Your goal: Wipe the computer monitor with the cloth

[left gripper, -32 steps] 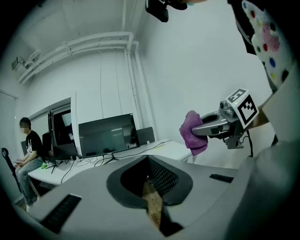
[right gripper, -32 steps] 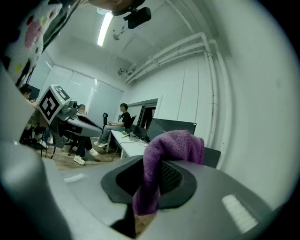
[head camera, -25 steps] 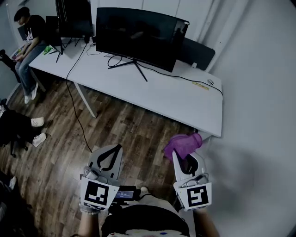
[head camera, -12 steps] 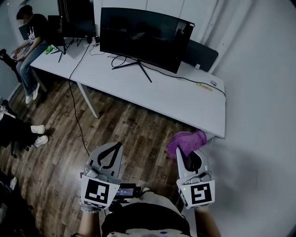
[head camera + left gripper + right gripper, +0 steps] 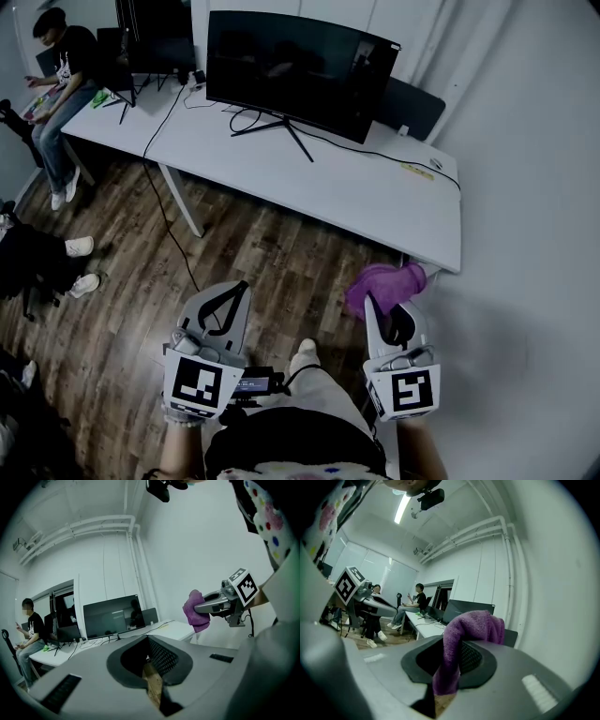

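**Cloth gripped, monitor not yet reached**

The right gripper (image 5: 384, 317) is clamping the purple cloth (image 5: 384, 284). The cloth is bunching up over its closed jaws and hanging above the wooden floor (image 5: 253, 267), just off the near right corner of the counter (image 5: 375, 202). The left gripper (image 5: 222, 309) is being held level beside it, its jaws together with nothing between them. The monitor (image 5: 300, 61) is standing on its thin-legged stand toward the far edge of the counter, well apart from the cloth.

The step in hand looks like the approach, with no wiping under way. The next move calls for carrying the cloth forward over the counter's near edge and up to the dark screen. The right gripper should be turned so the bunched cloth meets the glass rather than the jaw tips. A light press seems wise, since the stand may rock, and the empty left gripper could steady the monitor's frame.
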Motion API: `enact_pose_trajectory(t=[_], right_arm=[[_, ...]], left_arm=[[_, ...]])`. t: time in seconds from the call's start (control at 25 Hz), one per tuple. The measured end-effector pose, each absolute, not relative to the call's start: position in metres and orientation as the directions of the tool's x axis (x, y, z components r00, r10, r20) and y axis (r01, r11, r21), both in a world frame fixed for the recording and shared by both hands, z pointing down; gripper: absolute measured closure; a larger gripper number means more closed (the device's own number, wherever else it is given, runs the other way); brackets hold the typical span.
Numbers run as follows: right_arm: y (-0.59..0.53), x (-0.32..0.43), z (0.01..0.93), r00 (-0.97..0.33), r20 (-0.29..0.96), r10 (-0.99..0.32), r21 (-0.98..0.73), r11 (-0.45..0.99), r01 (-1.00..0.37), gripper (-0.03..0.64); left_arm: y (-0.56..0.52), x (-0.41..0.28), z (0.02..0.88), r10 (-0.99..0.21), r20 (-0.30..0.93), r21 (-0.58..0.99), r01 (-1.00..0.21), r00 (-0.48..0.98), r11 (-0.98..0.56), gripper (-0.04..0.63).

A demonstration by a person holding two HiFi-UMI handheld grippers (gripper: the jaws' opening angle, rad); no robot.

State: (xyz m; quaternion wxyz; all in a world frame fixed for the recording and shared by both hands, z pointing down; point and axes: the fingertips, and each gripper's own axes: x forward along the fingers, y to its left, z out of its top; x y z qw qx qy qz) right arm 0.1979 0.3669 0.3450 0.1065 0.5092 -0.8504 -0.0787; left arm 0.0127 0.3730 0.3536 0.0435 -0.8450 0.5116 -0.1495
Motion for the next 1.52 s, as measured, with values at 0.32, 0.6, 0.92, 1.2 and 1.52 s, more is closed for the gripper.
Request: enact_pose_trajectory(t=[0.32, 0.6, 0.92, 1.2, 1.52], right_arm=[[0.332, 0.193, 0.347, -0.485, 0.092, -0.87, 0.262, 0.491, -0.831, 0.545], [0.265, 0.206, 0.353, -0.495, 0.088, -0.864, 0.268, 0.499, -0.824, 0.545], [0.167, 0.231, 0.356, -0.509, 0.097, -0.856, 0.26, 0.515, -0.817, 0.545], [0.082, 0.253, 0.352, -0.522, 0.089, -0.849, 0.259, 0.525, -0.811, 0.545], [0.012, 0.274, 0.33, -0.532, 0.058, -0.845, 0.286, 0.524, -0.802, 0.545]], left_arm=[[0.345, 0.009, 0.358, -0.89, 0.191, -0.217, -0.866, 0.414, -0.45, 0.589], [0.28, 0.022, 0.355, -0.896, 0.17, -0.246, -0.863, 0.411, -0.442, 0.589], [0.189, 0.044, 0.354, -0.905, 0.171, -0.238, -0.875, 0.389, -0.421, 0.589], [0.117, 0.06, 0.354, -0.916, 0.183, -0.23, -0.89, 0.358, -0.394, 0.589], [0.061, 0.073, 0.341, -0.929, 0.178, -0.244, -0.9, 0.324, -0.361, 0.589]])
